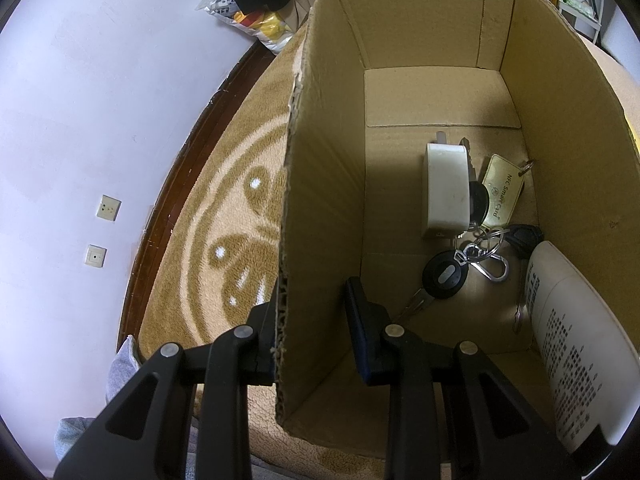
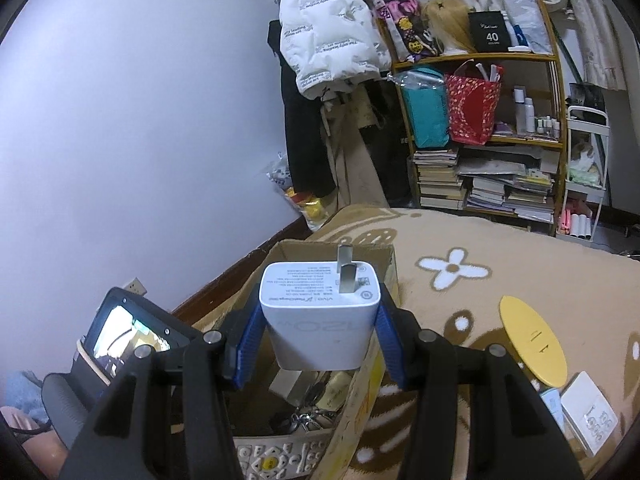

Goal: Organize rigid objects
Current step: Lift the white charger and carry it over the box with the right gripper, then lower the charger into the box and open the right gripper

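Note:
A tall cardboard box (image 1: 420, 20) stands on a tan patterned rug. On its floor lie a white charger (image 1: 446, 188), a bunch of keys (image 1: 444, 276) with a gold NFC tag (image 1: 502, 188), and a white device with printed text (image 1: 572, 352). My left gripper (image 1: 312, 316) is open and straddles the box's left wall, one finger outside and one inside. My right gripper (image 2: 316, 336) is shut on a second white charger (image 2: 320, 320), prongs pointing away, held above the box (image 2: 384, 268). A remote's buttons (image 2: 276, 460) show at the bottom of the box.
A yellow disc (image 2: 532, 340) and small white boxes (image 2: 588, 416) lie on the rug to the right. A wall (image 1: 80, 120) with sockets runs close on the left. A crowded shelf (image 2: 480, 120) and hanging clothes (image 2: 328, 40) stand beyond the rug.

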### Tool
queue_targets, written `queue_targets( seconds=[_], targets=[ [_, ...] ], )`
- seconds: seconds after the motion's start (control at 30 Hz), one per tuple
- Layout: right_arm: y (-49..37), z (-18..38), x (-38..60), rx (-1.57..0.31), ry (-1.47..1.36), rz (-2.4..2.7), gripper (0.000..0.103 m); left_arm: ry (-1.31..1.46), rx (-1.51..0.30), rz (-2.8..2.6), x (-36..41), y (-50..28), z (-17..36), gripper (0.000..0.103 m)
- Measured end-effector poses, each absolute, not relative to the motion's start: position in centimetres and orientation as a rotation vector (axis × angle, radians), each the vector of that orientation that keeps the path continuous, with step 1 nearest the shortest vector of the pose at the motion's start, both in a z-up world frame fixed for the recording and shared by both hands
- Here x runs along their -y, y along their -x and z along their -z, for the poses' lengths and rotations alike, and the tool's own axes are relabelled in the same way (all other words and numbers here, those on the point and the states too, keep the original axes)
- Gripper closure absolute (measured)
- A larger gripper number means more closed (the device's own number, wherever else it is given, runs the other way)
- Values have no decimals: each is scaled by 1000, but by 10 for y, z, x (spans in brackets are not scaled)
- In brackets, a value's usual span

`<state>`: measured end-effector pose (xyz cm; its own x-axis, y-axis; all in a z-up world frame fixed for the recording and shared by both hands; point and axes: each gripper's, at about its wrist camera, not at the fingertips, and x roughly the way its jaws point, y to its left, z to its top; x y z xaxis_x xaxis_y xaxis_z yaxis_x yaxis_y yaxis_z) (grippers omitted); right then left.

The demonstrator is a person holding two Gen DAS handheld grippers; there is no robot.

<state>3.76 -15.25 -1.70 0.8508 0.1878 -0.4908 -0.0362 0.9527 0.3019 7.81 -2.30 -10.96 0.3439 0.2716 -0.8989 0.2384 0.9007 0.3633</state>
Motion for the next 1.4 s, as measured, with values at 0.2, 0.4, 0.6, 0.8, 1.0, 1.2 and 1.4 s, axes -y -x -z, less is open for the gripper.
queue_targets(
  seconds=[0.2, 0.4, 0.6, 0.8, 1.0, 1.2, 1.4],
  targets=[
    [-41, 27, 152, -574, -291, -130, 48, -474, -1243, -22, 20, -79, 111, 76],
    [-43, 33, 147, -593, -278, -158, 48, -473, -1243, -22, 20, -79, 111, 76],
    [-46, 40, 143, -618, -259, -162, 48, -469, -1245, -21, 18, -80, 112, 76],
    [-47, 44, 143, -632, -241, -149, 48, -465, -1247, -21, 18, -81, 112, 76],
    [-51, 52, 140, -667, -240, -149, 48, -460, -1256, -20, 16, -83, 115, 76],
    [-51, 53, 132, -677, -183, -147, 46, -453, -1261, -18, 14, -85, 117, 75],
    [-45, 43, 140, -643, -190, -126, 46, -453, -1270, -19, 11, -87, 121, 74]
  ],
)
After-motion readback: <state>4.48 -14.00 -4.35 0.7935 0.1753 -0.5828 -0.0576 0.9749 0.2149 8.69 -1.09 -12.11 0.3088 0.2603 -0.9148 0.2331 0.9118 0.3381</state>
